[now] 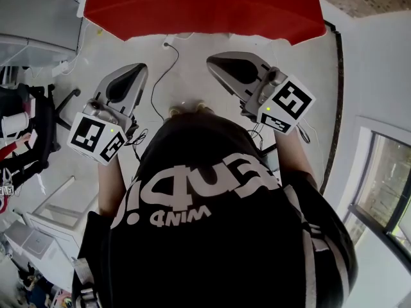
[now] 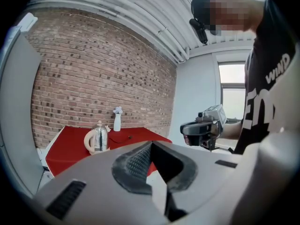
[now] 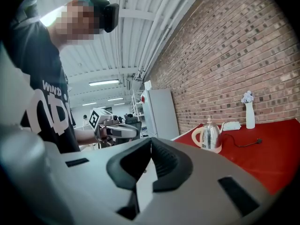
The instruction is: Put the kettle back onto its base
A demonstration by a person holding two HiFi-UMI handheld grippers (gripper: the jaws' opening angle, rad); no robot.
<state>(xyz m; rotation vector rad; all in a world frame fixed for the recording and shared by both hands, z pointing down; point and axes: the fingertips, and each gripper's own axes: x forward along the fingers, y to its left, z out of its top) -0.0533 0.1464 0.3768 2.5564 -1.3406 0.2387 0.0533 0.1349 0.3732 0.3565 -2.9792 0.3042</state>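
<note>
**Both grippers are being held closed and empty in front of the table**

The left gripper (image 2: 151, 145) is being held in front of the person's body, at the left side, and is being pointed forward and only a little downward, toward the red table (image 1: 212, 11). Its jaws are being pressed together and nothing is being pinched between them. The right gripper (image 3: 151, 141) is being carried in the same manner at the right side, a little further forward in the head view. Its jaws are also being kept together, with nothing between the pads. The two grippers are being held well apart from each other, with the tips turned slightly inward. Both forearms (image 1: 110, 185) are being kept bent and close to the body, and each marker cube (image 1: 96, 137) is being turned up toward the head camera. Neither gripper is touching the table; both are being held over the floor (image 1: 186, 76), short of the table's front edge.

The kettle (image 3: 208, 136) is standing upright on the table, near its left edge and well apart from both grippers. Whether it is standing on its base cannot be told. A white vase (image 3: 249, 109) is standing at the back edge by the brick wall (image 3: 243, 50), and a black cable (image 3: 243, 144) is lying on the surface between the vase and the kettle.
</note>
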